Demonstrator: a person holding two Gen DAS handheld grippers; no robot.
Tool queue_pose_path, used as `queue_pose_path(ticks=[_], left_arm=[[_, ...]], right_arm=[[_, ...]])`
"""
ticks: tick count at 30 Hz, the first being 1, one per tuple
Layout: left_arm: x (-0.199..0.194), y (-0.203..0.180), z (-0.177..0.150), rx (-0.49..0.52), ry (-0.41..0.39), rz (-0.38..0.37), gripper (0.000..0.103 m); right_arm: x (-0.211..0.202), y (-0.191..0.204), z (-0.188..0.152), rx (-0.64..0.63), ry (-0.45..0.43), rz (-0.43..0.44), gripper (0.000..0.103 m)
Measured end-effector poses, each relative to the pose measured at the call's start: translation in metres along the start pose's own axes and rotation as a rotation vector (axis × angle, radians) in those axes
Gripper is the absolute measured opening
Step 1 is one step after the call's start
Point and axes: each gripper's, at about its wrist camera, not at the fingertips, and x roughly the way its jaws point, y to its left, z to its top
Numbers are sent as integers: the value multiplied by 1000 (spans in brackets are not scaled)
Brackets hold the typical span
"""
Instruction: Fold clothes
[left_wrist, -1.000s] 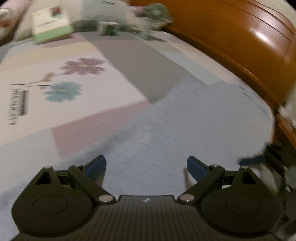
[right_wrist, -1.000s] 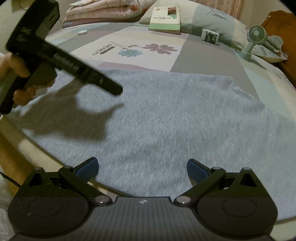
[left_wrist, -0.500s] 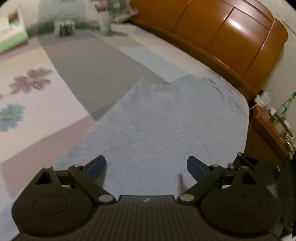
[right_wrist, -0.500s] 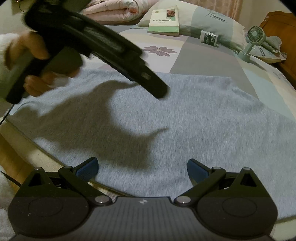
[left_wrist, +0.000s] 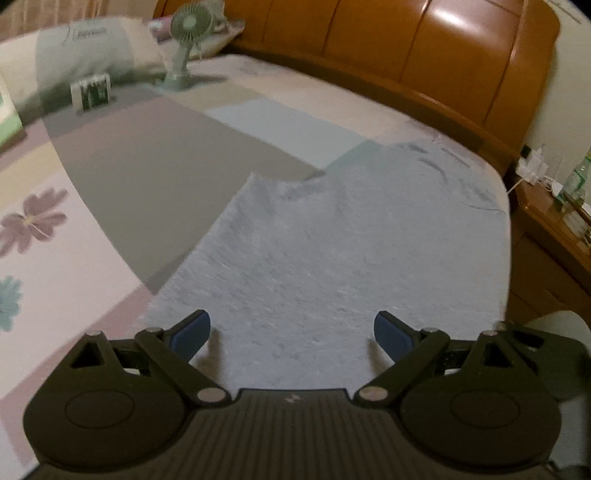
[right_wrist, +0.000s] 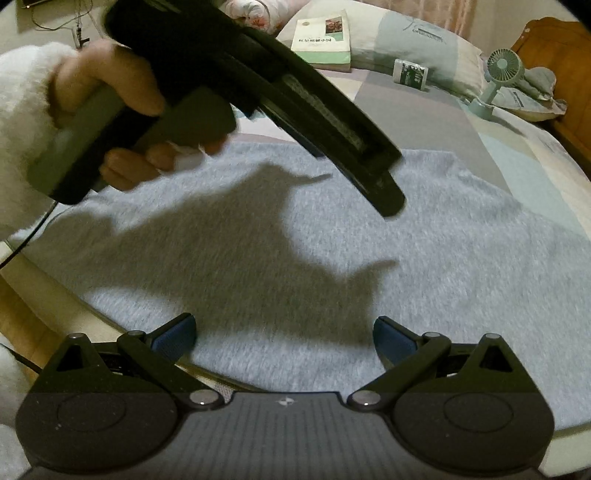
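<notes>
Garment: a light grey knit garment (right_wrist: 424, 258) lies spread flat on a patchwork bedspread with flower prints (left_wrist: 122, 173).
Left gripper (left_wrist: 291, 334): blue-tipped fingers spread wide above the cloth, gripping nothing.
Right gripper (right_wrist: 284, 336): fingers likewise spread, empty, near the garment's edge.
Background: a small green desk fan (left_wrist: 186, 48) beside a pillow.

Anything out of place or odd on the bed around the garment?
Nothing stands out. The grey garment lies flat on the bed; the small fan stands upright, the book rests by the pillow.
</notes>
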Motion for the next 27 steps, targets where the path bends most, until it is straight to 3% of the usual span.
queue_pose_path(ticks=[10, 16, 19, 27], left_arm=[[6, -14, 45, 44, -21, -6, 95], [32, -33, 80, 70, -8, -49, 96], [49, -46, 91, 93, 10, -88, 96], [92, -63, 98, 87, 58, -157, 96]], right_arm=[[-41, -55, 1, 112, -22, -153, 103], [-37, -131, 3, 363, 9, -323, 103], [-31, -160, -6, 484, 45, -342, 103], [-20, -157, -18, 438, 47, -369, 103]])
